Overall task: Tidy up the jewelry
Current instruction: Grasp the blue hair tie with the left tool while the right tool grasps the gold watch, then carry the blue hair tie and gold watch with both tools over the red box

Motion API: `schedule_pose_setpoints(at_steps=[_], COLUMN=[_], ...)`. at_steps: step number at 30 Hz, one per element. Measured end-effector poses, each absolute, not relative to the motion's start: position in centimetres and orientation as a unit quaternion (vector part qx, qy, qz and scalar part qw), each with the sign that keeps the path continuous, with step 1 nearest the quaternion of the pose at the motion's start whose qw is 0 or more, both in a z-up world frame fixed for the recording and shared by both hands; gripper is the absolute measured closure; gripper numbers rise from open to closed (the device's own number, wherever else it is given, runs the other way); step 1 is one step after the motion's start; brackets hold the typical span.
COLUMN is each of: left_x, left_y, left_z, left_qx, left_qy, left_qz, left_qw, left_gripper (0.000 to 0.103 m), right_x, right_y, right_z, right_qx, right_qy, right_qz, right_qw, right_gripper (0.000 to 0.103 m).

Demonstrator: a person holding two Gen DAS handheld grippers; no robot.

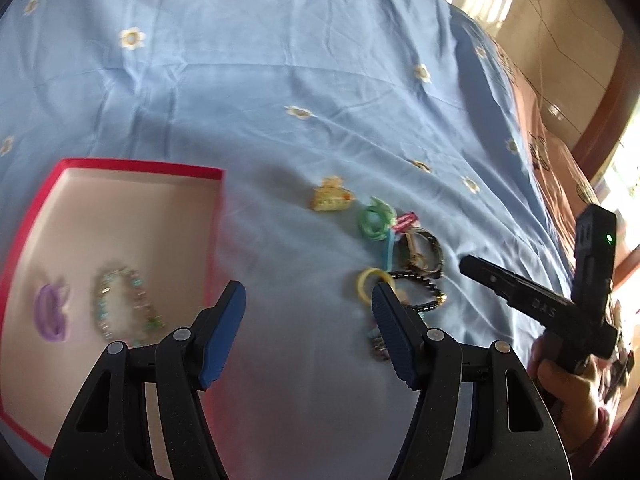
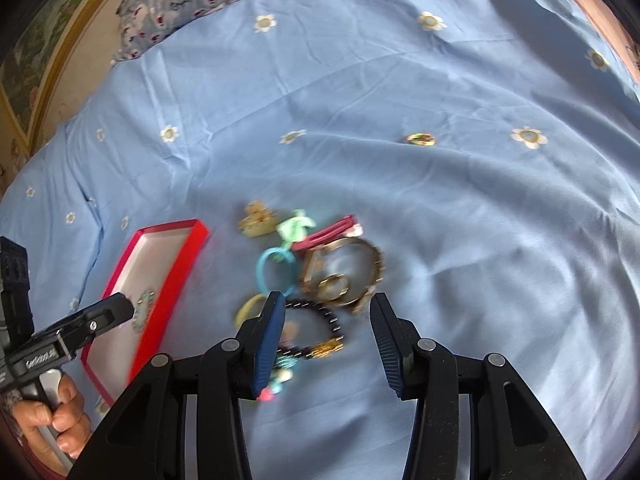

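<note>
A heap of jewelry lies on a light blue bedsheet with white flowers: a gold metal watch, a black beaded bracelet, a yellow ring, a turquoise hair tie and a green scrunchie. A yellow hair clip sits at 11 o'clock of the heap. At 9 o'clock, a red-rimmed shallow box holds a pearl-and-teal bracelet and purple scrunchie. The left claw and right claw both gape empty above the sheet.

No legible text; blurred lettering on both tongs' bodies.
</note>
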State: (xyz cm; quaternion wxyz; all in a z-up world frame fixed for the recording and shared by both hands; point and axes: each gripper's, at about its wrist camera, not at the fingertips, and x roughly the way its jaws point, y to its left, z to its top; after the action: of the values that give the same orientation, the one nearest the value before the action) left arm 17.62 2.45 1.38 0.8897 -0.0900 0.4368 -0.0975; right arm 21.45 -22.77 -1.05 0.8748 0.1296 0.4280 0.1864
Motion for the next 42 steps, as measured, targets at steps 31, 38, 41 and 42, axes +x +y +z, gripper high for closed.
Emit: schedule_pose_setpoints(at_steps=[31,38,41,42], left_x=[23.5,21.6,20.7,20.5], left_y=[-1.6,0.5,1.5,1.7], left_z=[-2.8,-0.9,-0.3,-0.2], left_qx=[-0.105,-0.120,-0.122,-0.123], left_qy=[0.476,0.457,0.451,0.450], left_qz=[-0.167,-0.158,-0.152,-0.148], left_qw=[0.857,0.867,0.871,0.872], left_gripper=[0.101,0.101,0.101,0.101], right_x=[25.3,23.5,22.8,22.6], right_y=[-22.7,-22.5,-22.0,-21.8], right_z=[-3.4,-1.2,-0.5,-0.3], right_qx=[0.109,0.125,0.128,0.128], right_qy=[0.443,0.419,0.415,0.414], right_qz=[0.178,0.198,0.208,0.212], right_qw=[0.872,0.877,0.876,0.876], right_gripper=[0.096,0.096,0.096,0.096])
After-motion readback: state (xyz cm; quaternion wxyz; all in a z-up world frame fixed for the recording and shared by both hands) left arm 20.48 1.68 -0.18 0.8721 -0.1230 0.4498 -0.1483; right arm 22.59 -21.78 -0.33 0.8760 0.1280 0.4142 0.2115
